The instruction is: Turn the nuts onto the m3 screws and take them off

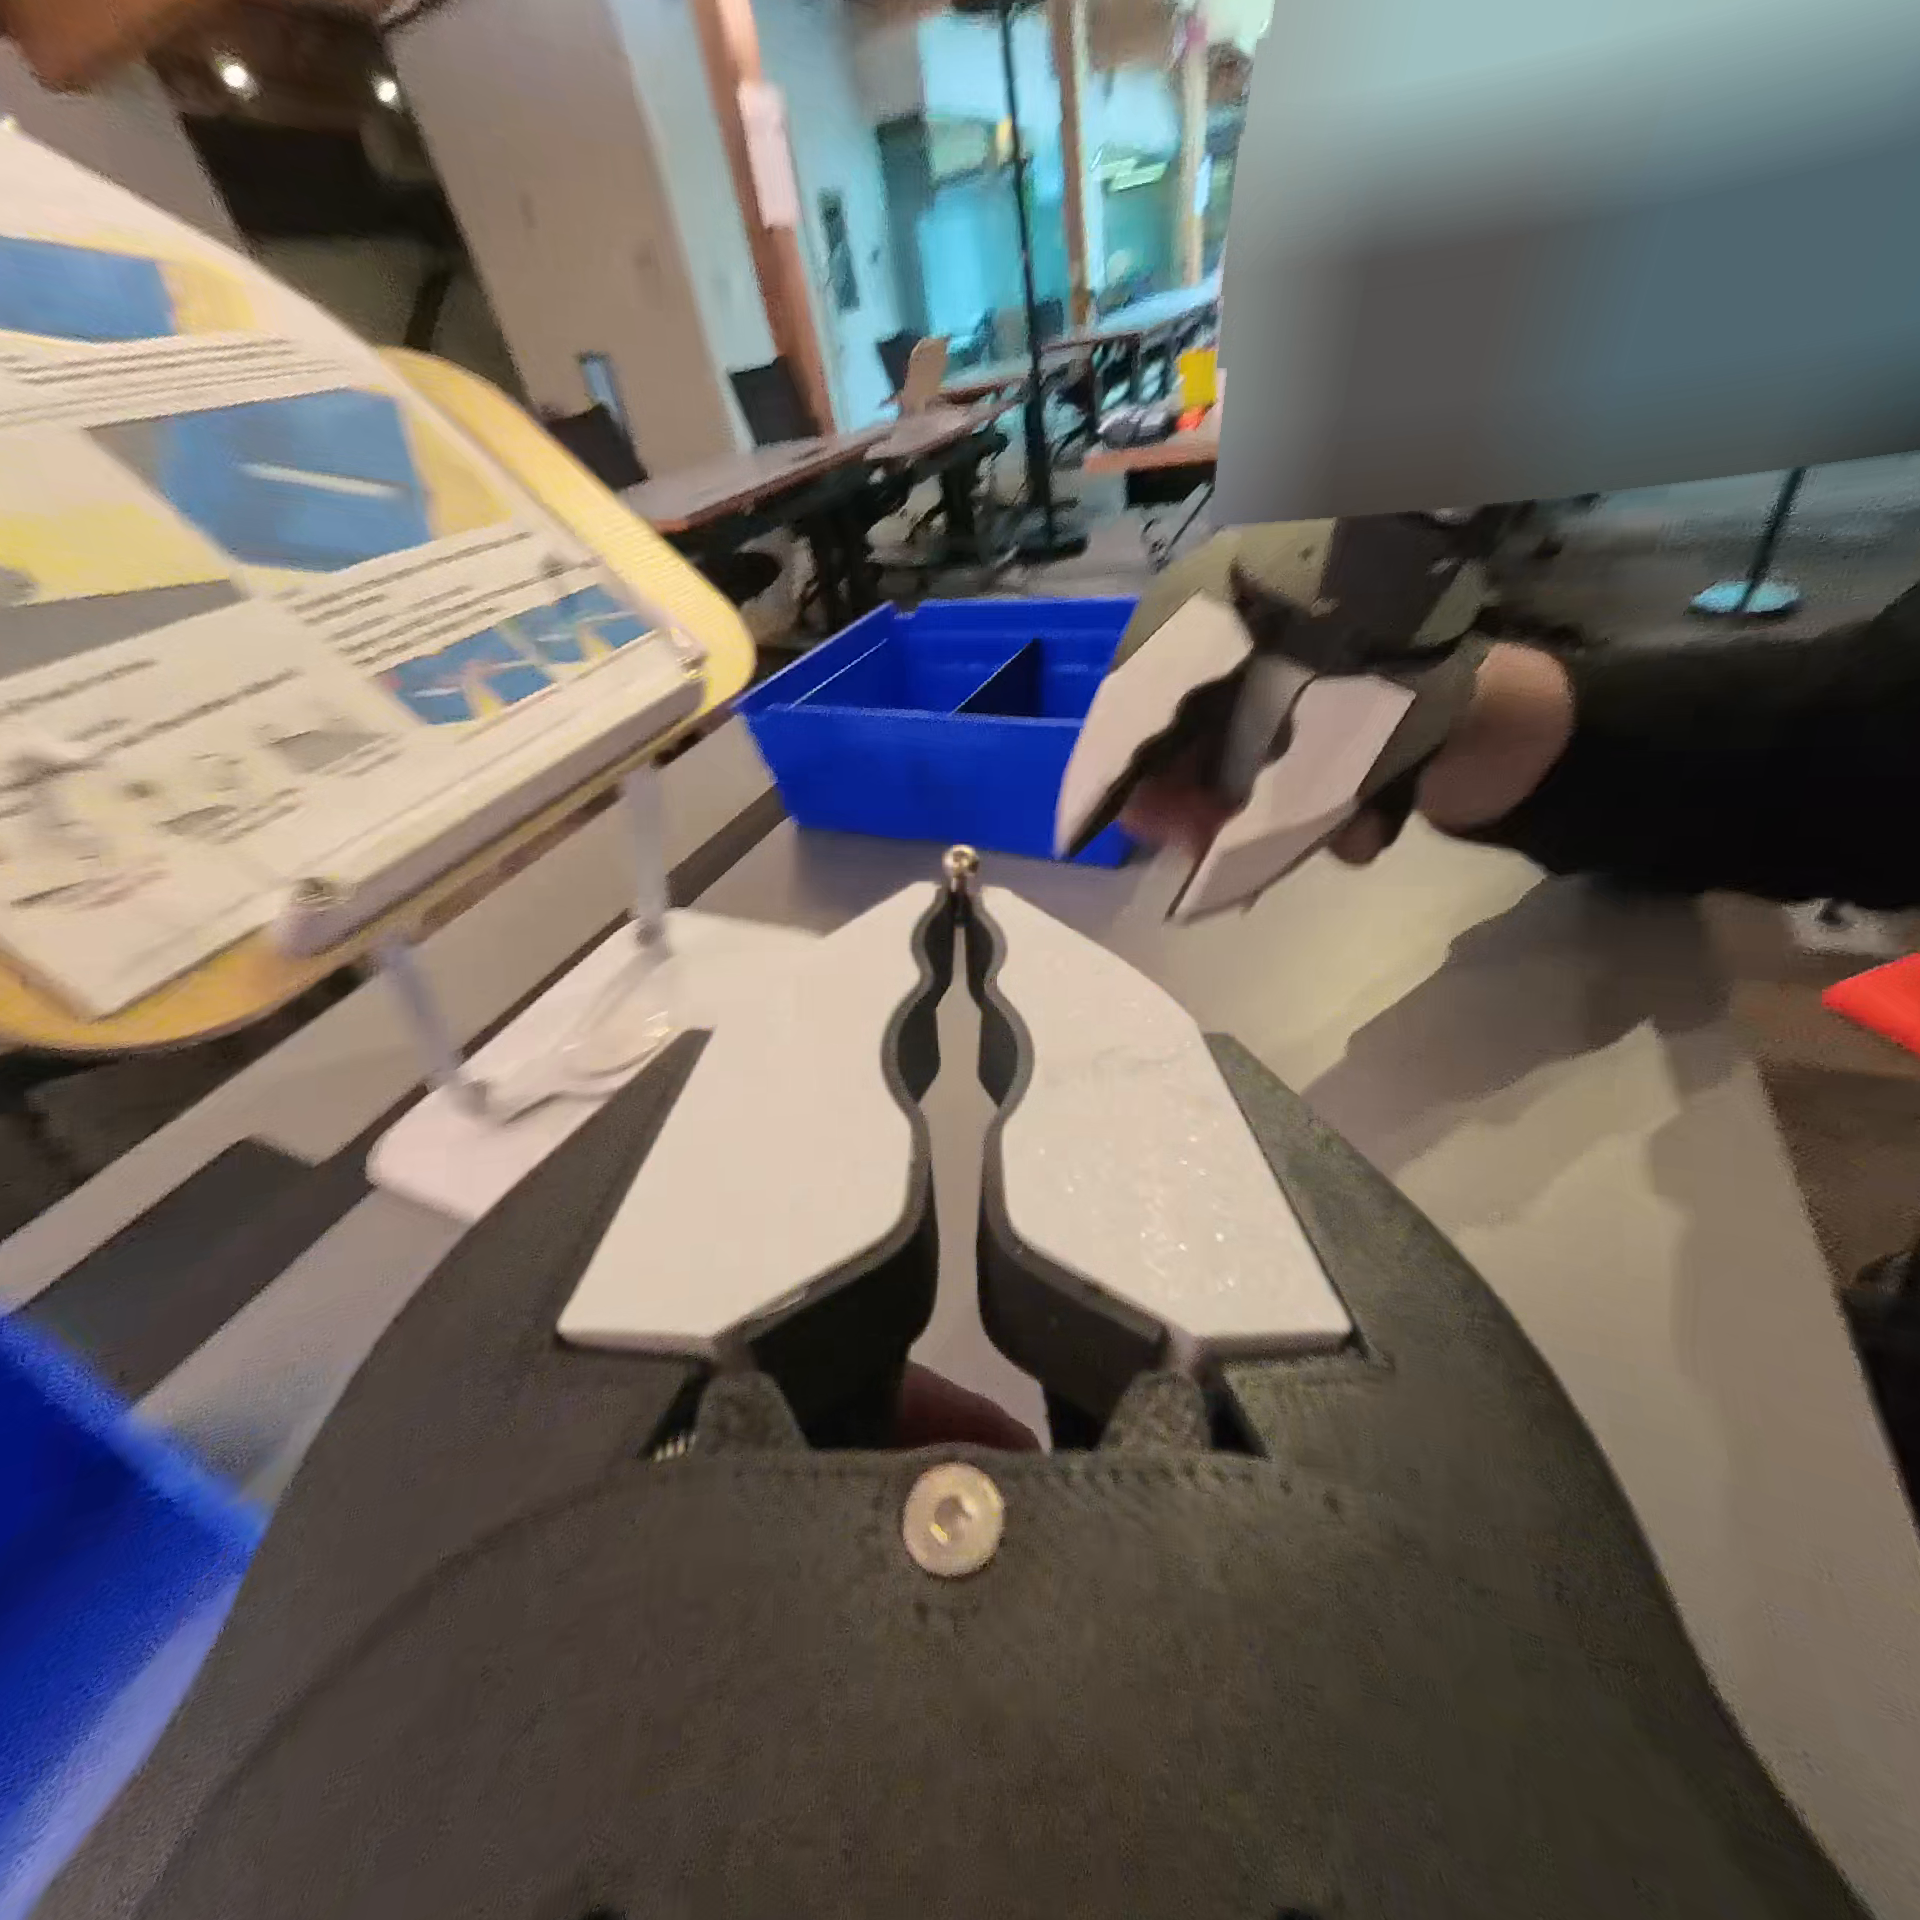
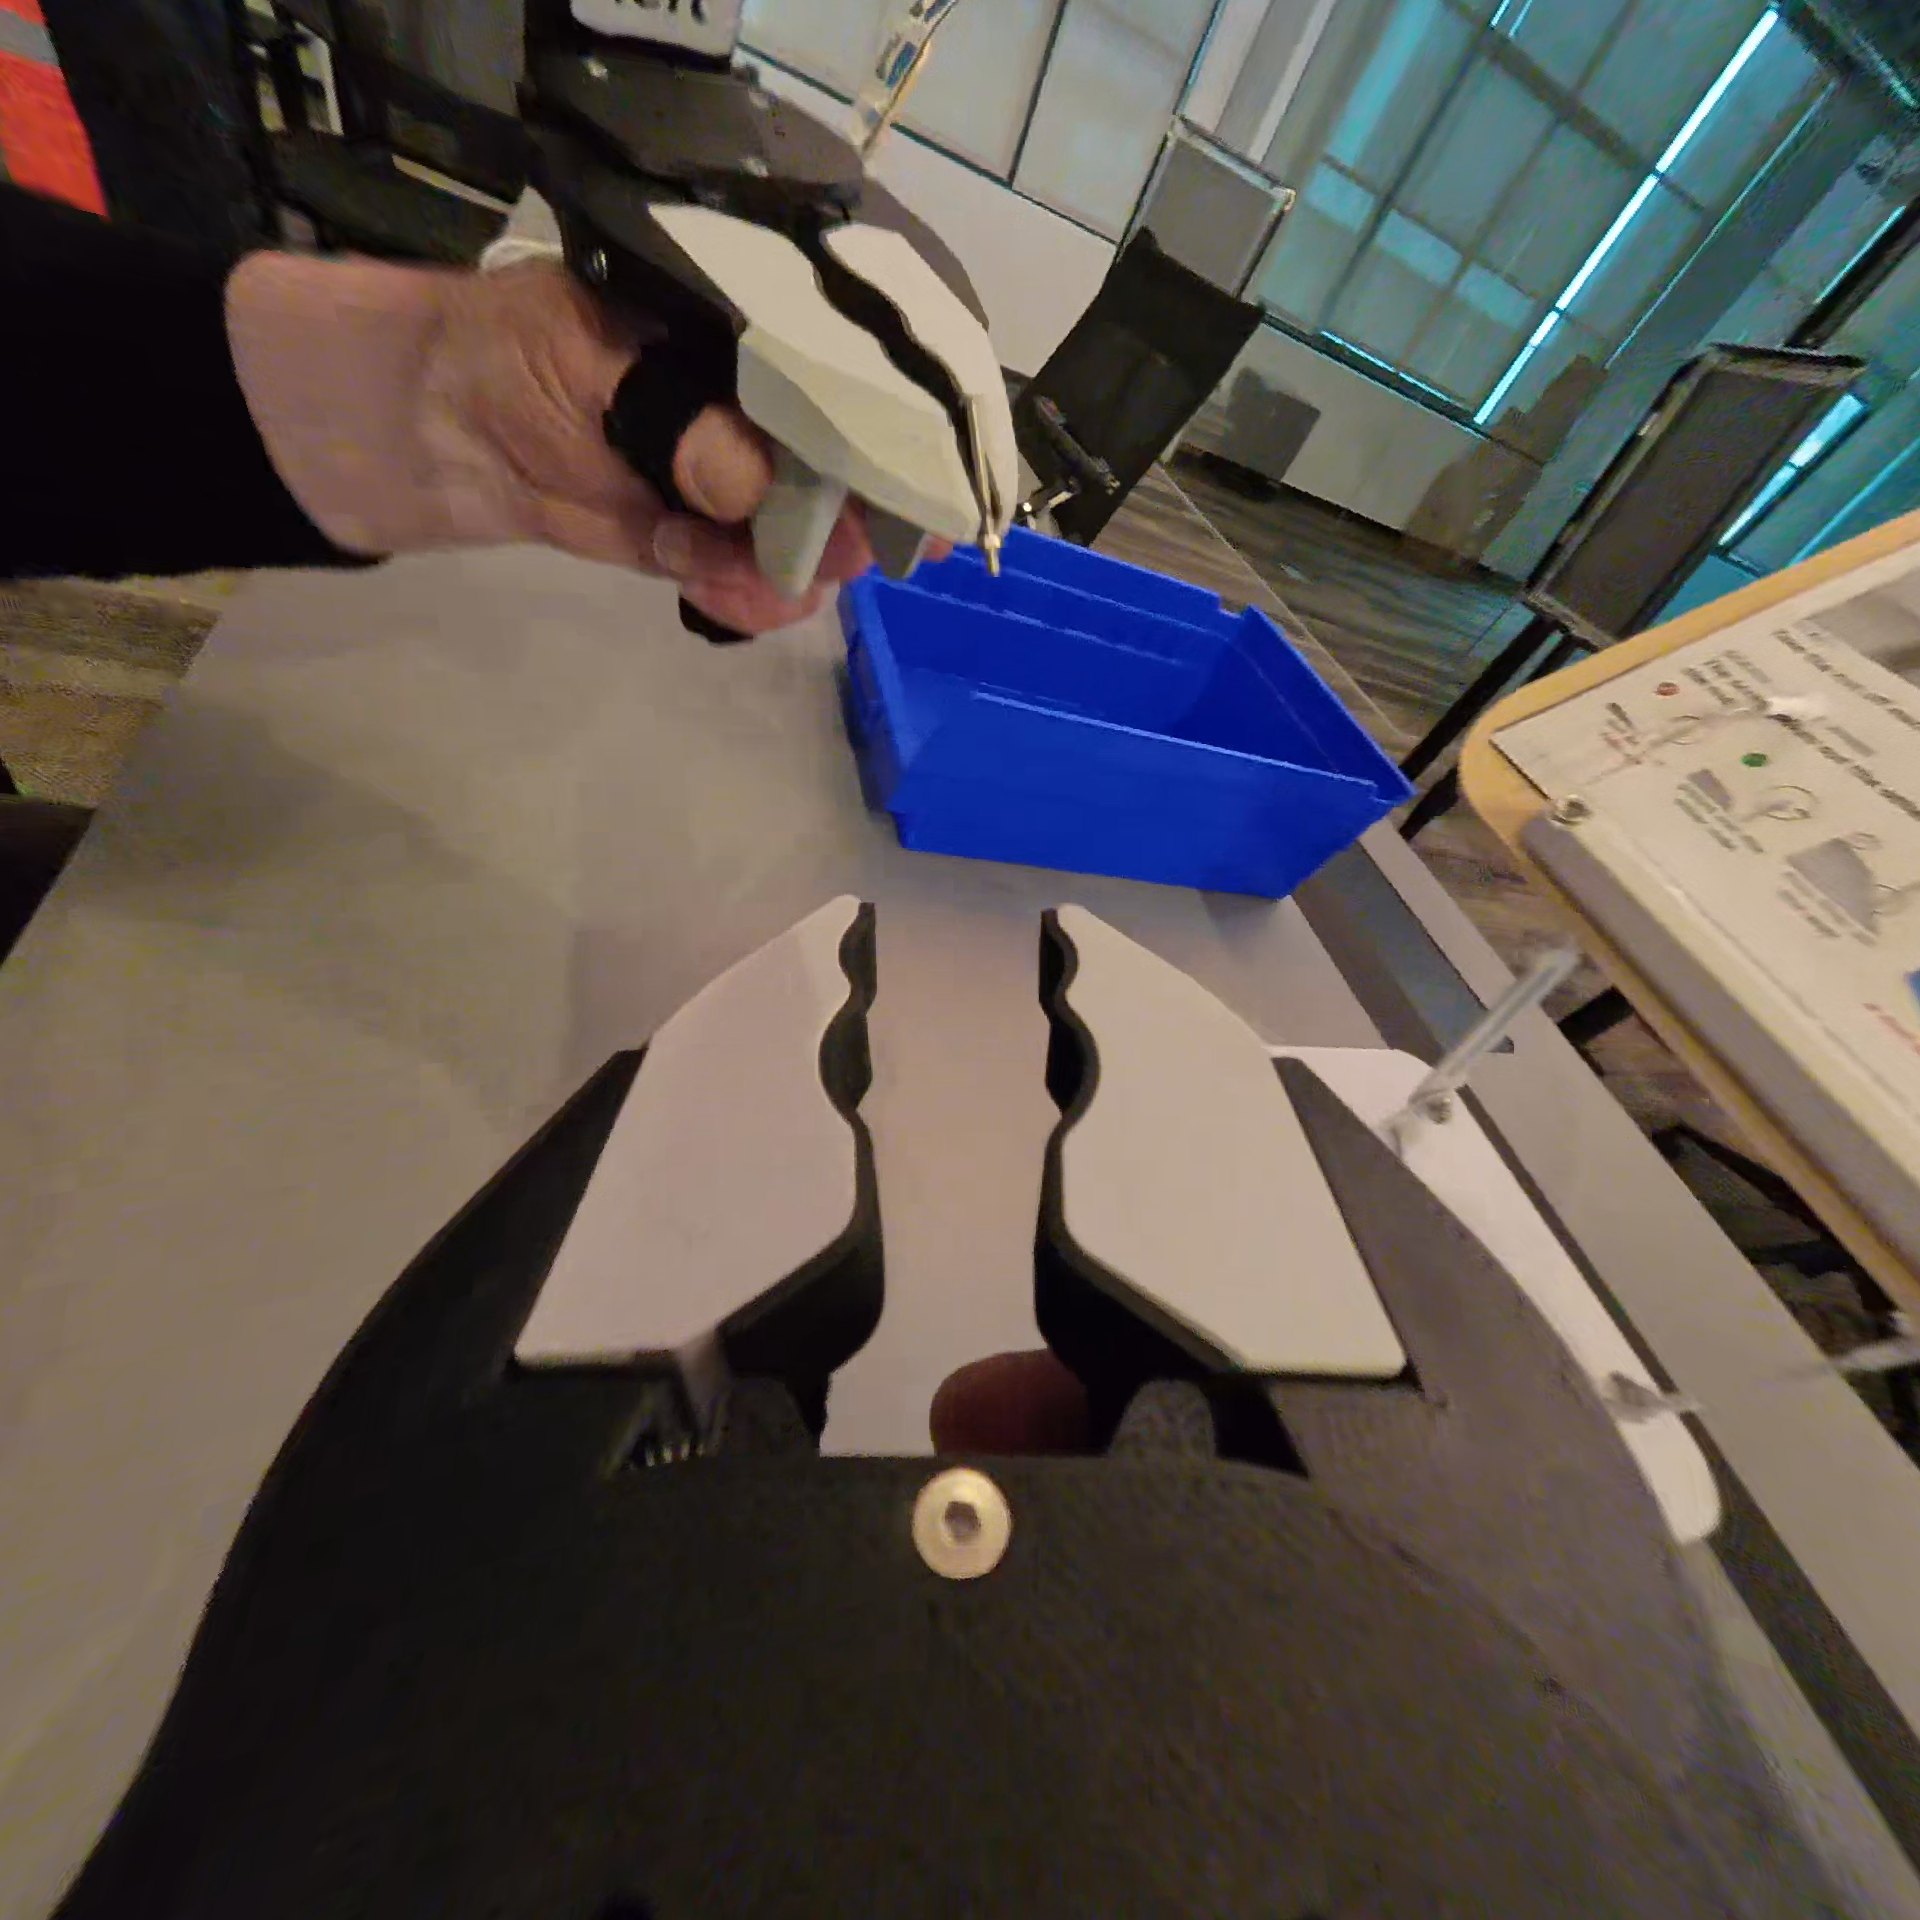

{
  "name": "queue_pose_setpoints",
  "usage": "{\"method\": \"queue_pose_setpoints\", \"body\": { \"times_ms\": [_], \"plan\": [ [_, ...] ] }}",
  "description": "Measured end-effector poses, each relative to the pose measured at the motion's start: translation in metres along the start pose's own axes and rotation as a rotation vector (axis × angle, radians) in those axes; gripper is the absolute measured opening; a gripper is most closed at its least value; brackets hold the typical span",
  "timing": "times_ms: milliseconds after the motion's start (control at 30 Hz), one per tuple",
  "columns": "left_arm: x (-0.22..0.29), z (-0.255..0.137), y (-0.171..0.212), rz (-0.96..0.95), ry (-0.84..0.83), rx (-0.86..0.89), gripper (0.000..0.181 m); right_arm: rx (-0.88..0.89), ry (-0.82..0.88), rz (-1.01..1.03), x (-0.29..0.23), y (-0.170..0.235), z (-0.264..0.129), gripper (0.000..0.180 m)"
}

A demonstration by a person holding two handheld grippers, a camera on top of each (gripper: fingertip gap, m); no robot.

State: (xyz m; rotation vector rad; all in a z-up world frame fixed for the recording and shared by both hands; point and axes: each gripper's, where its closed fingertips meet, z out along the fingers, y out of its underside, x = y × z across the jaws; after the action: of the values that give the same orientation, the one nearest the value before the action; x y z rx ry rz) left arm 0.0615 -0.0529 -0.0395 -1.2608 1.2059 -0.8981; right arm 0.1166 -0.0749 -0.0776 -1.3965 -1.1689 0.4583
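My left gripper is shut on a small metal m3 screw, whose end pokes out past the fingertips. In the right wrist view the left gripper hangs above the blue bin's near corner, and the screw points down from it. My right gripper is open and empty, held low over the grey table. In the left wrist view the right gripper is a short way right of the screw, apart from it. I cannot make out a nut.
A blue bin with dividers stands on the table beyond both grippers and shows in the right wrist view. An instruction board on a clear stand sits beside it. Another blue object is at the near left. Across from one pair of fingers to the other is roughly 8 centimeters.
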Motion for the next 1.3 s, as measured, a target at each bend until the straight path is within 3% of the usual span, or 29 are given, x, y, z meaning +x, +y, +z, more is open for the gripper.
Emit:
{"method": "queue_pose_setpoints", "body": {
  "times_ms": [267,500,767,967,1200,1300],
  "plan": [
    [0.049,0.043,0.027,-0.057,0.164,0.011,0.002,-0.025,0.013,-0.083,-0.015,0.0,0.018,0.019],
    [0.05,0.048,0.029,-0.072,0.199,0.021,0.002,-0.067,0.029,-0.142,-0.014,0.007,0.014,0.002],
    [0.05,0.049,0.027,-0.089,0.205,0.061,0.006,-0.077,0.045,-0.151,-0.01,0.008,0.01,0.001],
    [0.041,0.042,0.024,0.023,0.126,0.023,0.021,-0.194,0.082,-0.302,-0.002,0.027,0.002,0.001],
    [0.051,0.061,0.039,0.195,0.186,-0.139,0.017,-0.245,0.077,-0.408,-0.008,0.033,0.002,0.001],
    [0.052,0.061,0.043,0.207,0.206,-0.158,0.007,-0.25,0.077,-0.406,-0.006,0.035,0.001,0.001]
  ]
}}
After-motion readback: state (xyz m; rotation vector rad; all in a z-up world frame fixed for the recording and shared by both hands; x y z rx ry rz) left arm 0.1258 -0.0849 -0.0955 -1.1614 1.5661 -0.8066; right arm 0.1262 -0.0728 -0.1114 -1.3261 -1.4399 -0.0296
